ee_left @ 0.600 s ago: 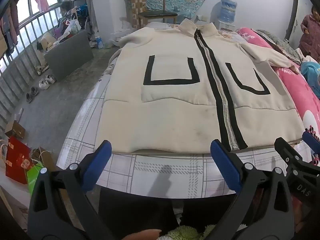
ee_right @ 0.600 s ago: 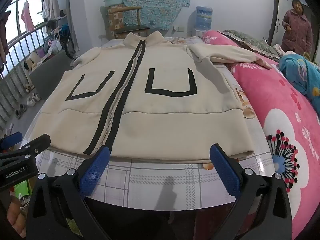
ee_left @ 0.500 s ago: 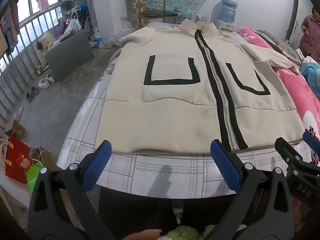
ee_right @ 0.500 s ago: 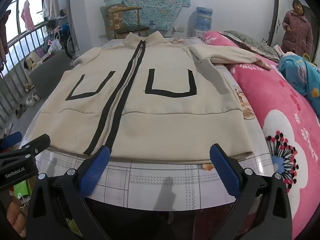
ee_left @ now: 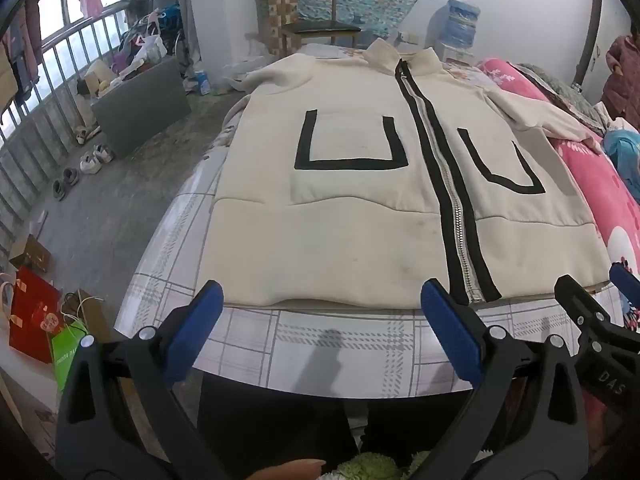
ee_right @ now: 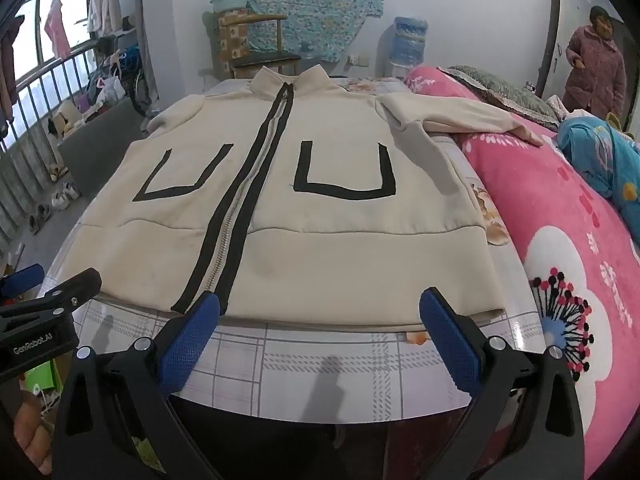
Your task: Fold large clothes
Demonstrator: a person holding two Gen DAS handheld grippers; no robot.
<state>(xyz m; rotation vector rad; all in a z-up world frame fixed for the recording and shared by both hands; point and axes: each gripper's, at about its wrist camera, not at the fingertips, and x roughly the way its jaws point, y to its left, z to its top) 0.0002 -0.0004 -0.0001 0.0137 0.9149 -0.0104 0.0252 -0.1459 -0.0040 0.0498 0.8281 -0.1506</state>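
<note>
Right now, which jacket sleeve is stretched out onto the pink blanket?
The right-hand sleeve reaches across the pink blanket; the left-hand sleeve stays bunched at its shoulder.

White lettering "GenRobot.AI" is showing on the black plastic body of the left gripper [ee_right: 38, 312], lying left of the right gripper's jaws. White letters "DAS" are showing on the right gripper [ee_left: 600, 320], right of the left jaws.

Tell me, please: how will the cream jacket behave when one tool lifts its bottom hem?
The cream jacket looks thick and padded, so it will probably bend in soft curves rather than crease sharply. It is large, so the unlifted part will likely drag on the checked cloth. Its sleeve may trail behind.
</note>
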